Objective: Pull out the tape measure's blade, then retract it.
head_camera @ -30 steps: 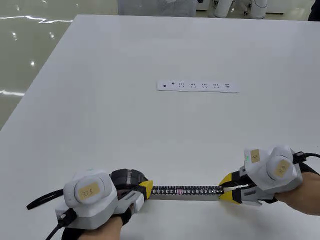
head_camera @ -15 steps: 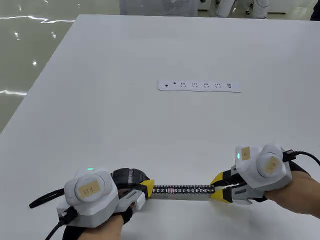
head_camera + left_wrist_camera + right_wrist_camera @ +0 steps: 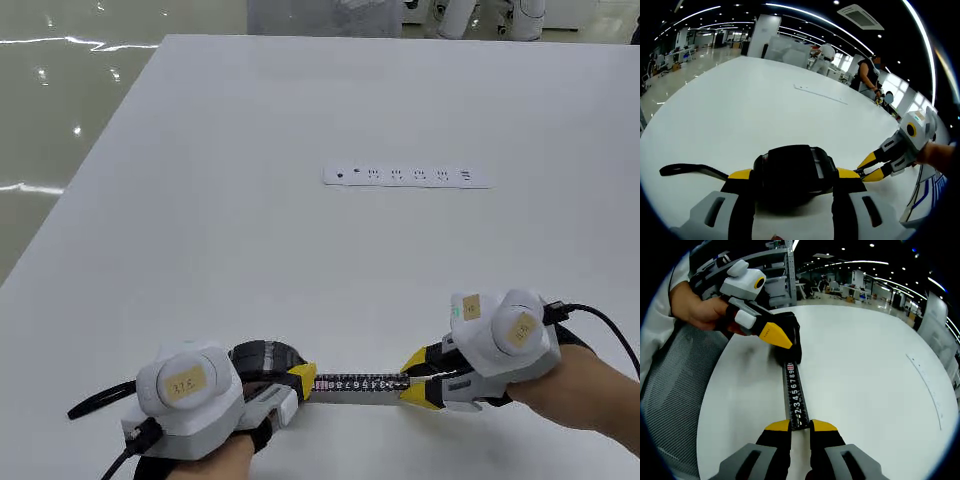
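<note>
my left gripper (image 3: 296, 385) sits at the near left of the white table (image 3: 250, 230), its jaws clamped around the black case of the tape measure (image 3: 264, 357). my right gripper (image 3: 414, 364) is to the right of it, jaws clenched on the free end of the blade (image 3: 356, 383), which lies flat on the table between the two.

the head view shows the whole line-up: case, a short run of blade, then my right yellow tips. farther off, well apart from all this, lies a white power strip (image 3: 406, 176).

the left gripper view puts the case squarely between my yellow pads, hiding most of the blade behind it. it shows a black strap (image 3: 687, 170) trailing off the case to the left on the table, and people standing beyond the table's far edge.

the right gripper view looks back along the blade, so the printed numbers can be read, running from my tips up to the case. there the hand (image 3: 702, 310) holding the left gripper shows too.
</note>
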A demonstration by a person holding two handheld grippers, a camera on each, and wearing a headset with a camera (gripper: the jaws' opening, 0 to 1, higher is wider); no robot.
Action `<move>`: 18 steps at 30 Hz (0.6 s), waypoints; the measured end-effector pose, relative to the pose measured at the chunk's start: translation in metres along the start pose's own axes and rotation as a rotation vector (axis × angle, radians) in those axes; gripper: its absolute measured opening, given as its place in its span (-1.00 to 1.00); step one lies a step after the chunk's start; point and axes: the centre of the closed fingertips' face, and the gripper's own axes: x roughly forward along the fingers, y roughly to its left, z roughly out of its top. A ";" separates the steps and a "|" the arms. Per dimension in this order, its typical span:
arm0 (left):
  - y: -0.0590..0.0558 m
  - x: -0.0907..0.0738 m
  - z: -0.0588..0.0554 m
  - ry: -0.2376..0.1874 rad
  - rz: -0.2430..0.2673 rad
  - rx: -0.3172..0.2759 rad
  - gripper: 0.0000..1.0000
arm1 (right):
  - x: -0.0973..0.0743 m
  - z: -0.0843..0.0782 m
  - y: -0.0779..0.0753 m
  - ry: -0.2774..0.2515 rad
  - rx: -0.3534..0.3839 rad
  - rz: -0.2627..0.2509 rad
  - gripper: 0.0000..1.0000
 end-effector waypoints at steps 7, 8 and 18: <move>0.000 0.000 0.000 0.000 -0.001 -0.004 0.15 | 0.013 0.014 0.002 -0.019 0.000 0.013 -0.79; 0.000 0.000 0.000 0.000 -0.002 -0.004 0.15 | 0.015 0.017 0.003 -0.025 0.000 0.015 -0.79; 0.001 -0.001 0.001 -0.003 -0.008 -0.015 0.15 | 0.030 0.033 0.004 -0.053 0.002 0.027 -0.79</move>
